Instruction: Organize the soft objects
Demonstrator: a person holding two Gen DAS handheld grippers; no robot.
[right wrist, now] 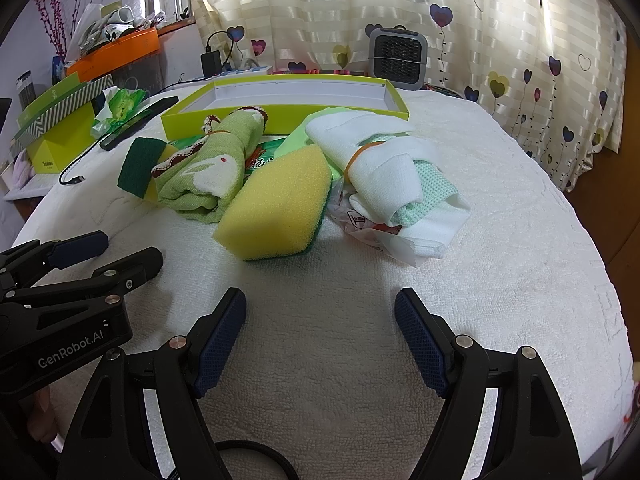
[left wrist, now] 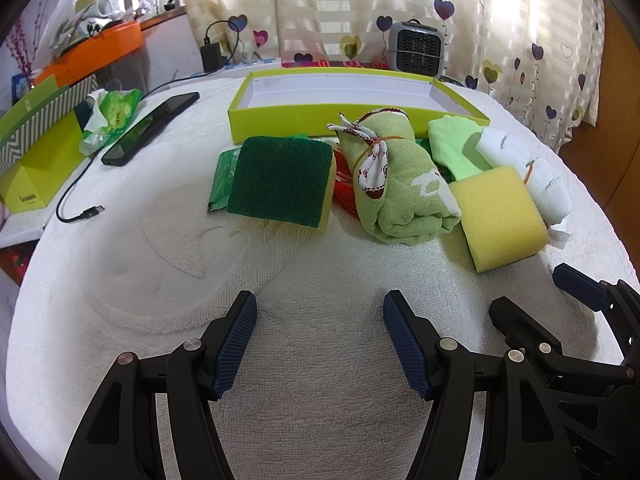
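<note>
Two handheld grippers are hovering side by side over a white towel-covered table, both facing a cluster of soft things lying in a row further away. The left gripper is holding its blue-padded jaws wide apart with nothing between them, and the right gripper is doing the same, gaping open and empty. At the left of the row, a green-topped scouring sponge is sitting scrubby side up. Just right of it, a rolled light green towel bound with a rubber band is lying, touching a yellow sponge that is resting on the near right of the cluster. Behind that sponge, a white cloth bundle, also banded, is lying with a pale green cloth beside it. On the far side of the row, an open lime-green shallow box is waiting empty. Off to the far left, a black phone is lying next to a crumpled green packet, and a small grey heater is standing by the heart-patterned curtain.
</note>
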